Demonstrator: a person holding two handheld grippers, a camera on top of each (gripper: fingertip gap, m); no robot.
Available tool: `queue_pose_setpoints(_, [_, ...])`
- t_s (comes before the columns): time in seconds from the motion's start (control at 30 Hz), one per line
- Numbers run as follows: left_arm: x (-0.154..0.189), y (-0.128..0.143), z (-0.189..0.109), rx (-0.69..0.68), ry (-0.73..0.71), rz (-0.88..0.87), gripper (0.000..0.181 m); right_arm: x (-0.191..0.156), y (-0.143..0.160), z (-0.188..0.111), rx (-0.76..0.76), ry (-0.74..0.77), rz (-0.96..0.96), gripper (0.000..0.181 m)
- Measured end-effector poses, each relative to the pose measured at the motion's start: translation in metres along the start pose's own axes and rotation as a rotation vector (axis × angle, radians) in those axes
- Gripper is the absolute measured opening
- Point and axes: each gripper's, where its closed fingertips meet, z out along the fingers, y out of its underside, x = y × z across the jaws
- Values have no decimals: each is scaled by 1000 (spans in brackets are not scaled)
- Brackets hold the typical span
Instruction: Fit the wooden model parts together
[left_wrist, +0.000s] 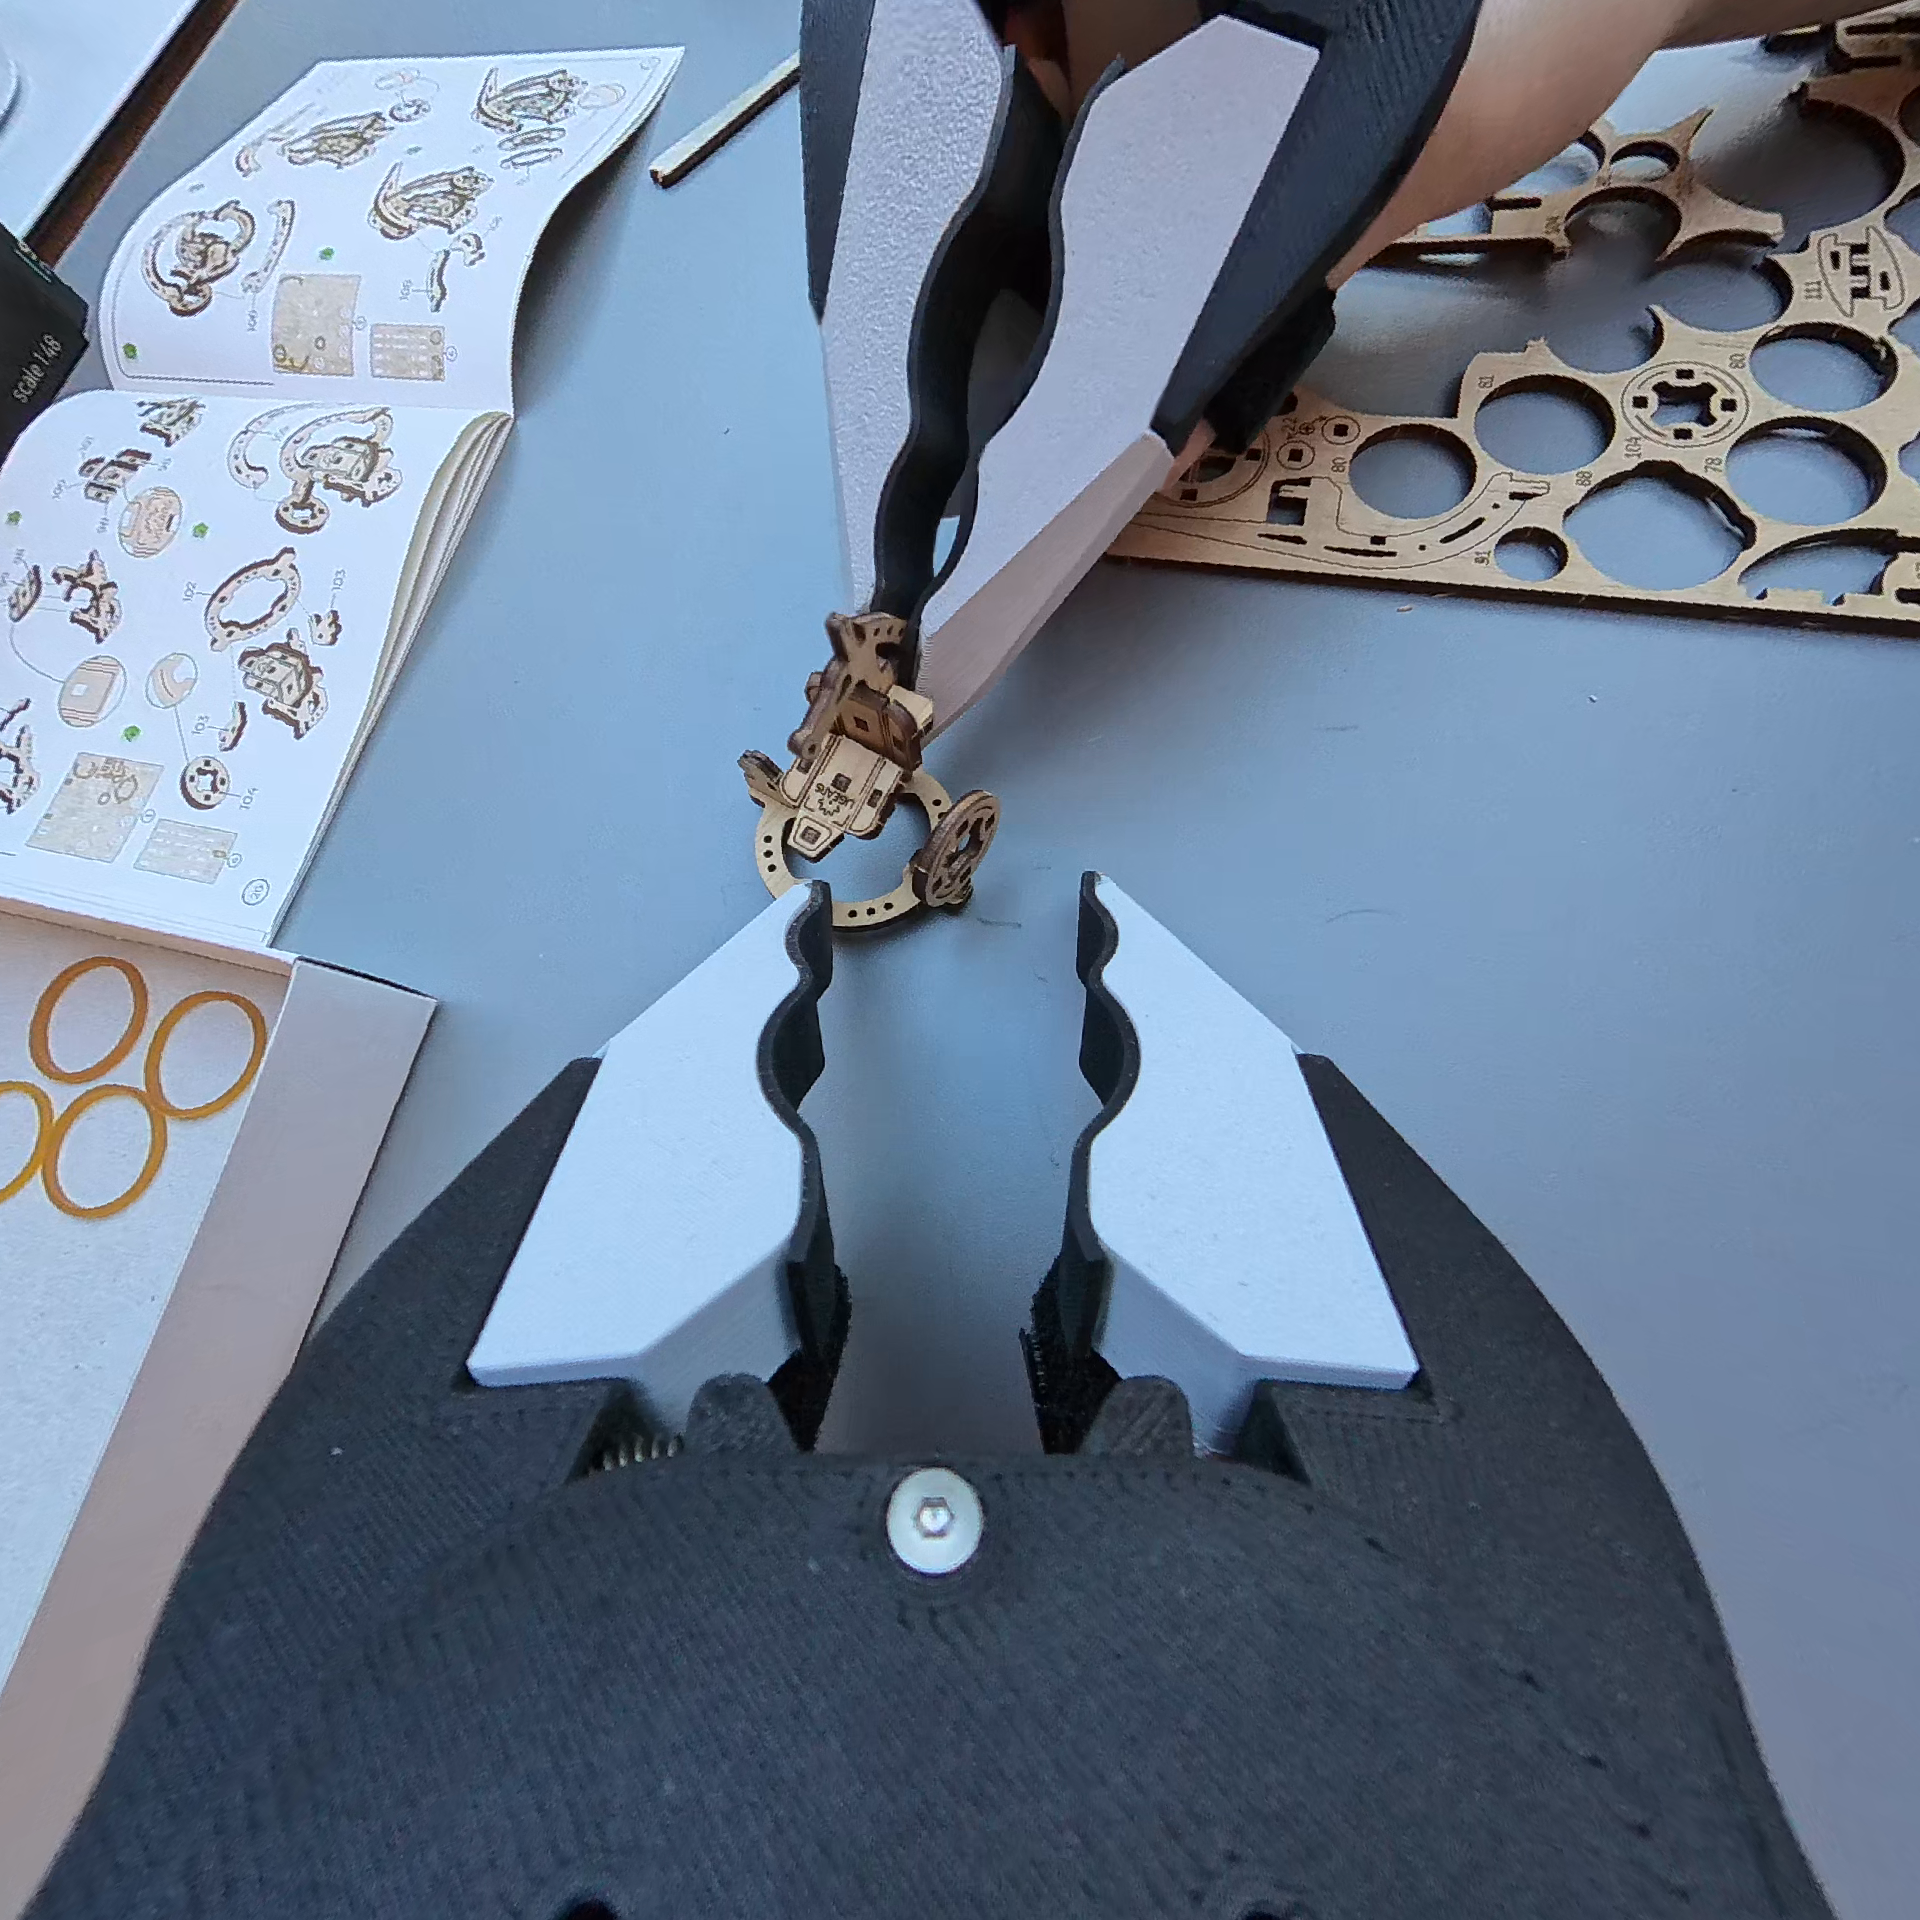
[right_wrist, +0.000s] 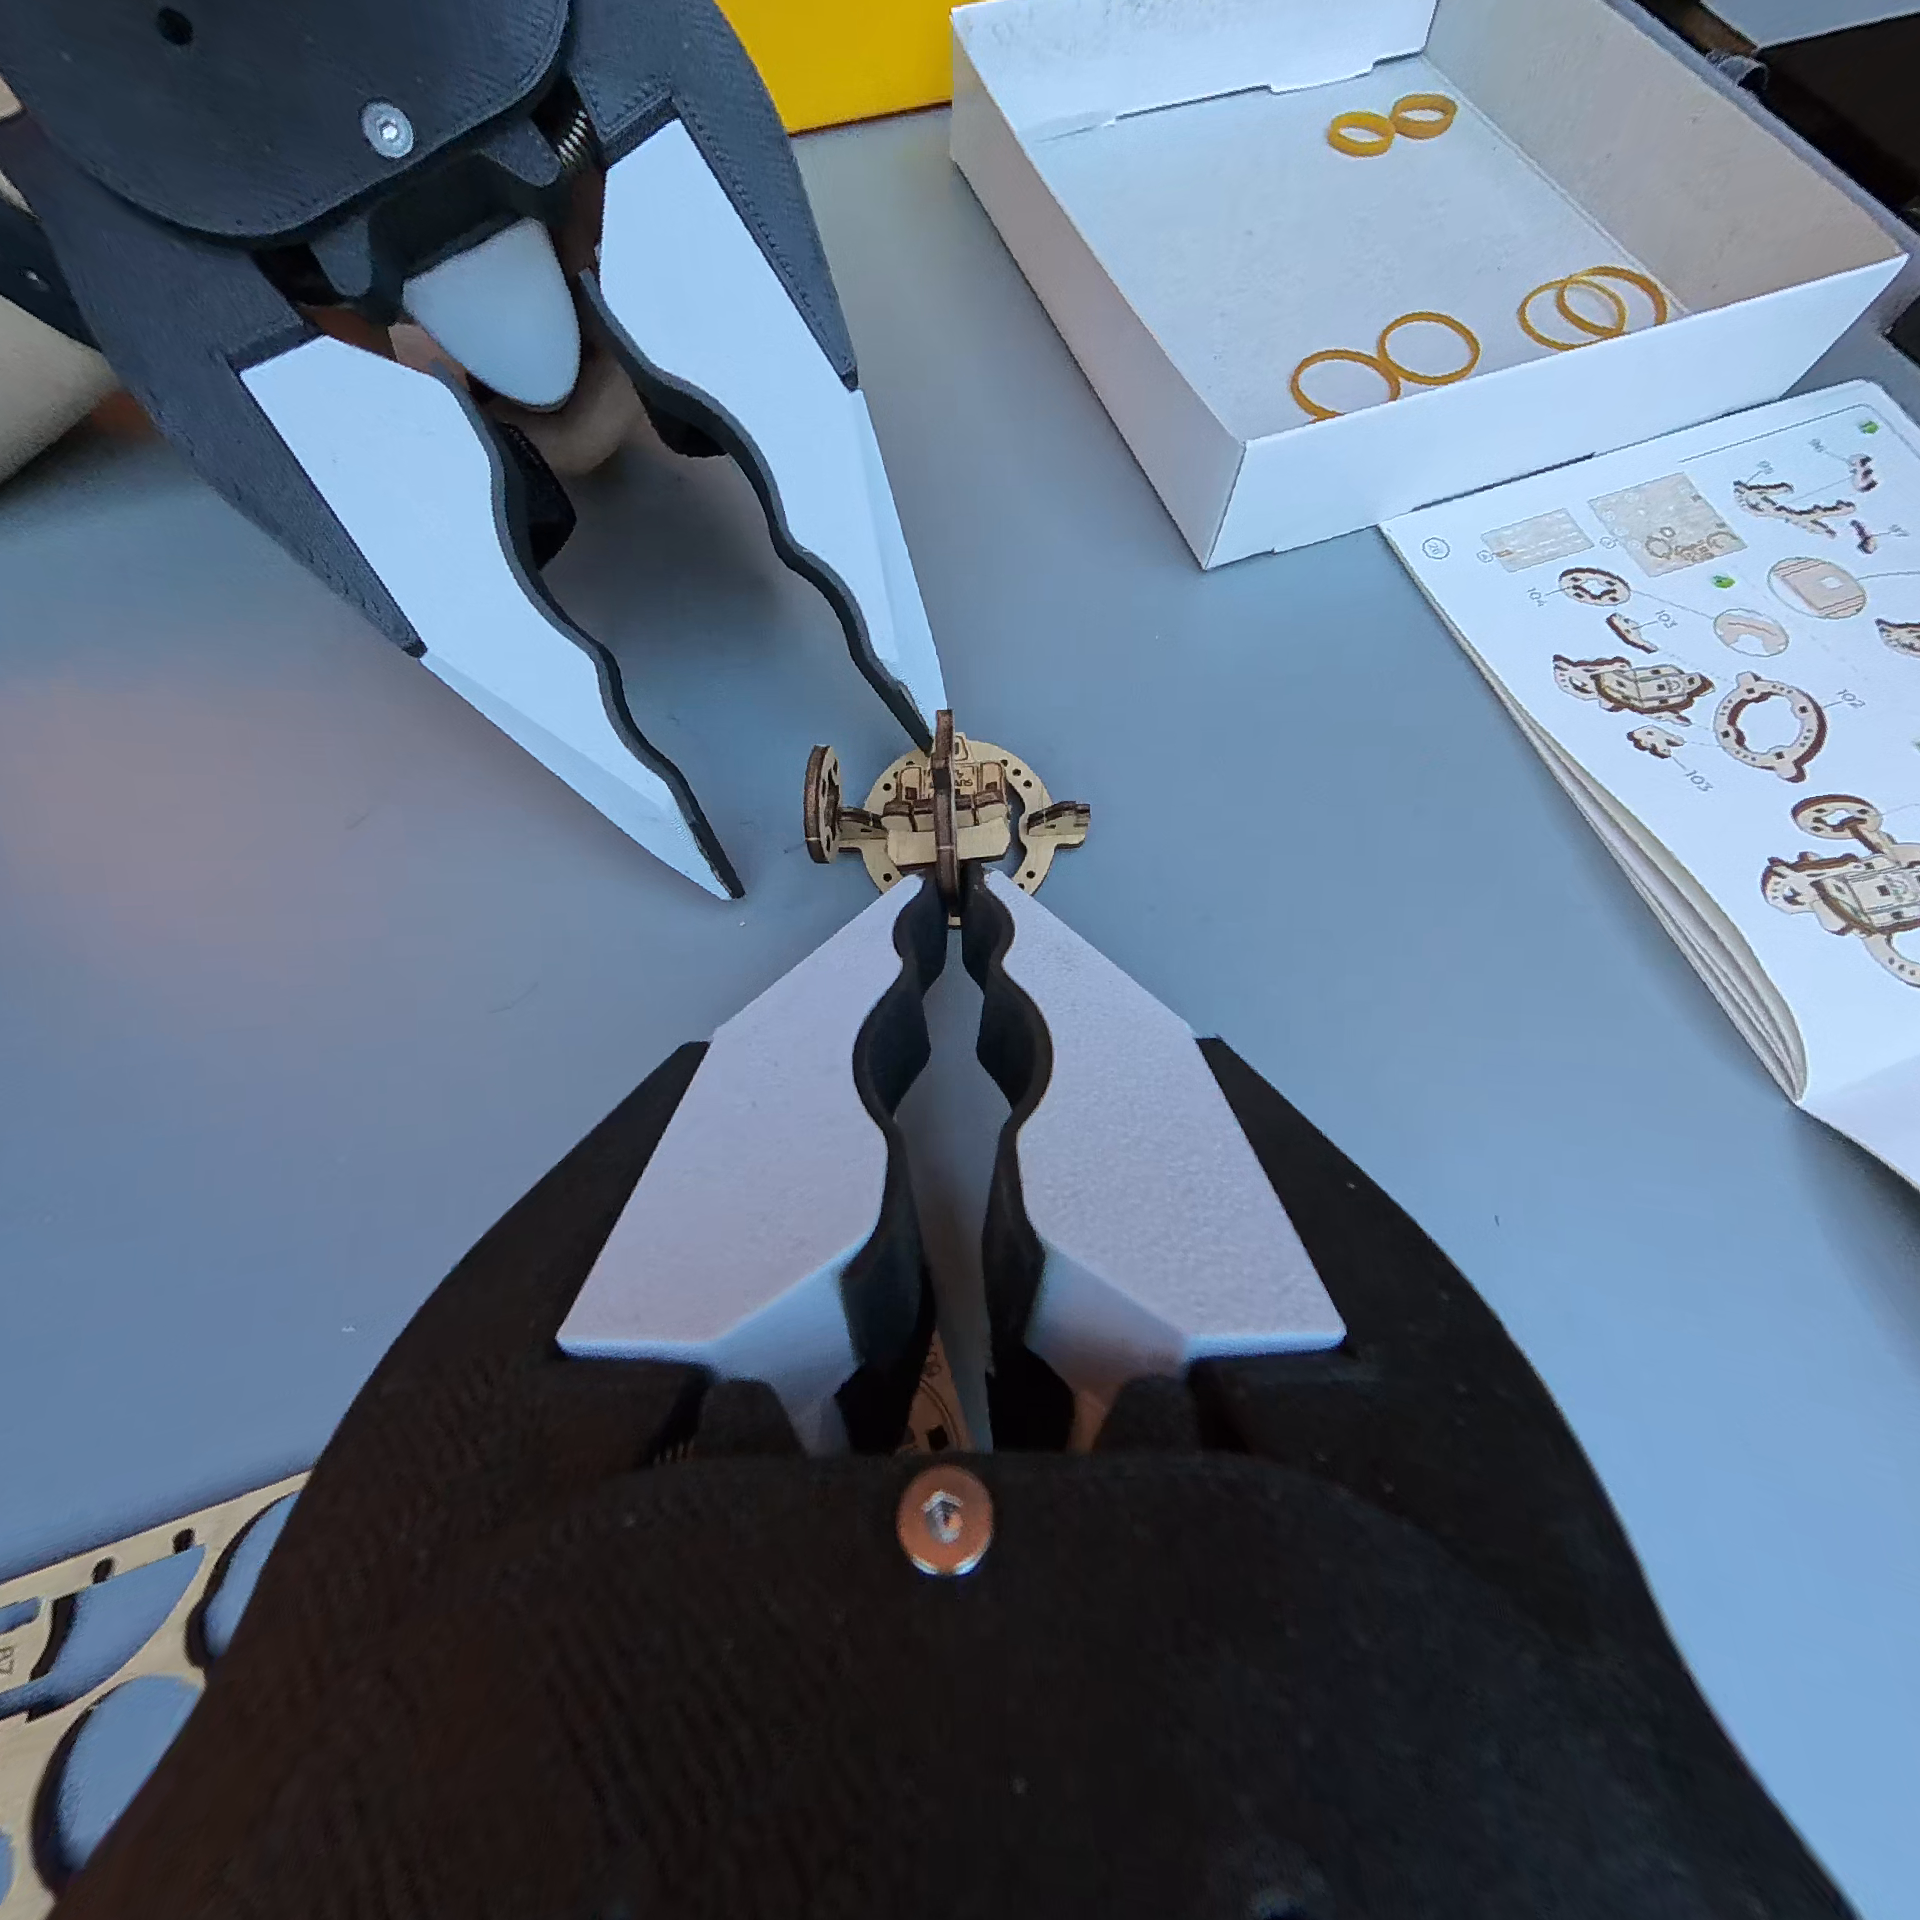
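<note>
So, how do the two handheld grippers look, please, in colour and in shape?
Both are alike. The left gripper and the right gripper each have a black, ribbed, 3D-printed-looking body with one silver screw in the middle. From it come two pale grey wedge-shaped fingers, each lined inside with a wavy black pad.

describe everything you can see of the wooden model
The wooden model is a small assembly of pale laser-cut plywood with dark burnt edges: a boxy body on a flat ring dotted with holes, a spoked wheel on one side and a stub on the other. An upright fin rises from it, pinched by the right gripper. The ring rests on the grey table. The open left gripper has one fingertip at the ring.
</note>
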Motion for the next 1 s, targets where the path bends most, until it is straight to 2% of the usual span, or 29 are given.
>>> queue_pose_setpoints(0.13, [0, 0, 0, 1, 0, -1, 46, 1, 0, 0, 4, -47, 83, 3])
queue_pose_setpoints(0.3, [0, 0, 0, 2, 2, -3, 46, 0, 1, 0, -10, -5, 1, 3])
queue_pose_setpoints(0.57, [0, 0, 1, 4, 2, -4, 46, 0, 1, 0, 4, -8, 29, 3])
queue_pose_setpoints(0.8, [-6, -2, -5, -1, -35, 2, 50, 2, -8, -2, 36, -141, 328, 3])
queue_pose_setpoints(1.0, [-24, -24, -25, 111, -149, 12, 55, 11, -26, -17, 25, -271, 553, 3])
